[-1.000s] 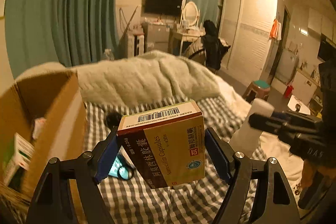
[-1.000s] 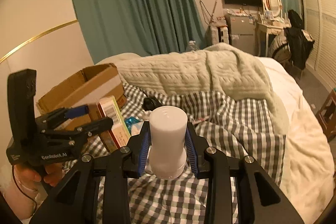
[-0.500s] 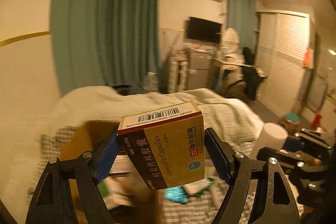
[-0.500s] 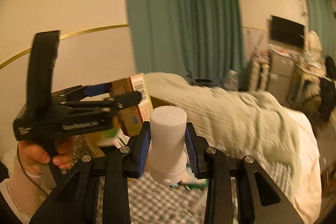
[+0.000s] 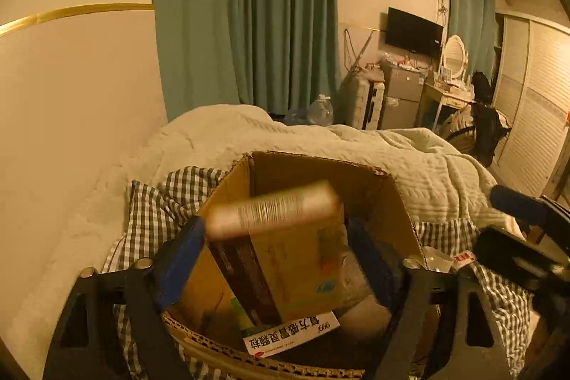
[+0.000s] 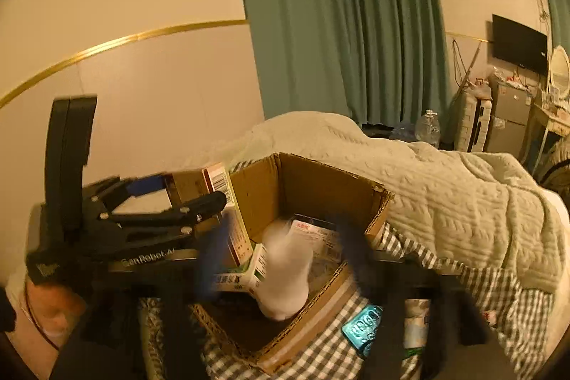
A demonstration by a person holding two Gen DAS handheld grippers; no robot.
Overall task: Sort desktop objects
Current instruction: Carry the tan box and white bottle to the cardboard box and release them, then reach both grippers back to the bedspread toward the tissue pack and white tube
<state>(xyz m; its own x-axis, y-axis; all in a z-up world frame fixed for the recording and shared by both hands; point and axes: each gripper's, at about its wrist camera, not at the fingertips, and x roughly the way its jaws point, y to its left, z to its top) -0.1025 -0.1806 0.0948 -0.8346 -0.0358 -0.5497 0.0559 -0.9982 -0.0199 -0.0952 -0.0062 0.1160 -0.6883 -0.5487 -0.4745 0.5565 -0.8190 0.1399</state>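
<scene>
Left gripper (image 5: 274,259): over the cardboard box (image 5: 399,202); jaws just opening, wide apart, pads clear of the medicine carton (image 5: 285,259), which blurs between them, apparently dropping in.
Medicine carton: likely light, stiff cardboard; best pinched across its flat faces.
Right gripper (image 6: 285,259): jaws just opening, spread wide, the white bottle (image 6: 288,273) loose between them, inside the box.
White bottle: smooth plastic, probably slippery, light; grip across the body.
Surface: soft checked sheet (image 6: 320,355), cream blanket (image 6: 463,187), so the box may tip.
Room: green curtains (image 5: 249,24), wall television (image 5: 413,31).
</scene>
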